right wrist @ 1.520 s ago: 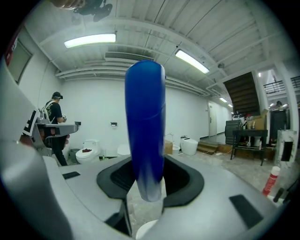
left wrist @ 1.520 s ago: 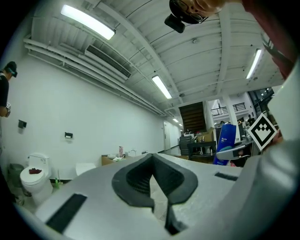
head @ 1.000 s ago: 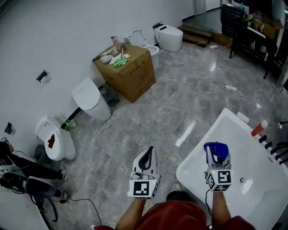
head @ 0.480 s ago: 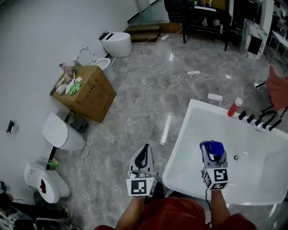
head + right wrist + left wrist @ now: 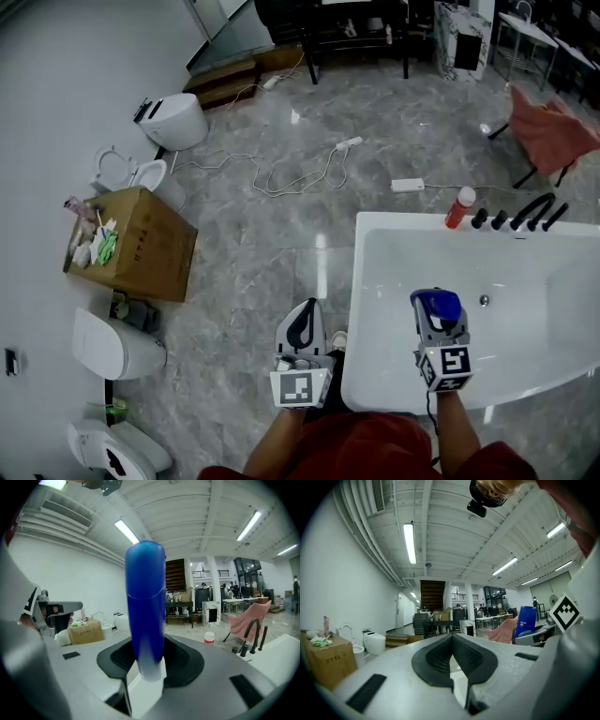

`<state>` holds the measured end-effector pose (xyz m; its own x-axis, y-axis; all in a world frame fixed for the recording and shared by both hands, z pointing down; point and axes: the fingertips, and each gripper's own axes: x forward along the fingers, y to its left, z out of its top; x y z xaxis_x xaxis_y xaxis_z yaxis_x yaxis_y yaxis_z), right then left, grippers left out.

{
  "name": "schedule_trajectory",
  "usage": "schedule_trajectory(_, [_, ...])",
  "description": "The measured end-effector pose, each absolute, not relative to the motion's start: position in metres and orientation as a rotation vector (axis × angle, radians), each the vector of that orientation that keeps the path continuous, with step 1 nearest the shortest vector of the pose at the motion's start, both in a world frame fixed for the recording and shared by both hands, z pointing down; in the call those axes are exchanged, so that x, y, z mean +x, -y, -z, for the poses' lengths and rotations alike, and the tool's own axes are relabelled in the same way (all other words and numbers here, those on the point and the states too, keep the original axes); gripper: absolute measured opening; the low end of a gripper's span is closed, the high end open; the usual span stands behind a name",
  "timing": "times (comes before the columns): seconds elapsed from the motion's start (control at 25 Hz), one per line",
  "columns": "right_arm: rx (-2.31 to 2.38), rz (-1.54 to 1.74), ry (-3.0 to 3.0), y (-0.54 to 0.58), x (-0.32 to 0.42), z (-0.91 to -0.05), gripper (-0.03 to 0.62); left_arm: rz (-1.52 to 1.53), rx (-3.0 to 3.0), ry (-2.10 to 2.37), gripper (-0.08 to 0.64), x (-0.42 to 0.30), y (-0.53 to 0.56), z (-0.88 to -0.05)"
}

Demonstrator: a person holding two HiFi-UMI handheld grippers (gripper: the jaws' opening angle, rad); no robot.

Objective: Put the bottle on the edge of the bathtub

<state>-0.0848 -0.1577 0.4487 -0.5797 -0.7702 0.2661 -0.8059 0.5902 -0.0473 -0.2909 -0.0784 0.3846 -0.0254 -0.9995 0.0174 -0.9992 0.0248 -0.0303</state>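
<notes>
A blue bottle (image 5: pixel 145 597) stands upright between the jaws of my right gripper (image 5: pixel 438 319), which is shut on its lower part. In the head view the blue bottle (image 5: pixel 437 303) hangs over the inside of the white bathtub (image 5: pixel 360 281), close to its near rim. My left gripper (image 5: pixel 305 317) is to the left of the tub, over the grey floor. Its jaws are shut with nothing between them, as the left gripper view shows. The blue bottle (image 5: pixel 527 622) also shows at the right of that view.
A red bottle with a white cap (image 5: pixel 458 207) and black tap fittings (image 5: pixel 516 217) stand on the tub's far edge. On the floor lie a white cable (image 5: pixel 300 169) and a power strip (image 5: pixel 408 185). A cardboard box (image 5: pixel 131 242) and toilets (image 5: pixel 176 120) stand at the left.
The head view has swung round, so the bathtub now lies square in front and the box and toilets sit further left. Both grippers keep their places in view, the bottle still held.
</notes>
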Motion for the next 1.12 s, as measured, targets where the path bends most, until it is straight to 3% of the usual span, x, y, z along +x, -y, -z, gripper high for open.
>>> schedule_trajectory(1.12, [1.411, -0.532, 2.227, 0.325, -0.144, -0.694, 0.152, 0.246, -2.657, -2.027, 0.005, -0.322, 0.308, -0.623])
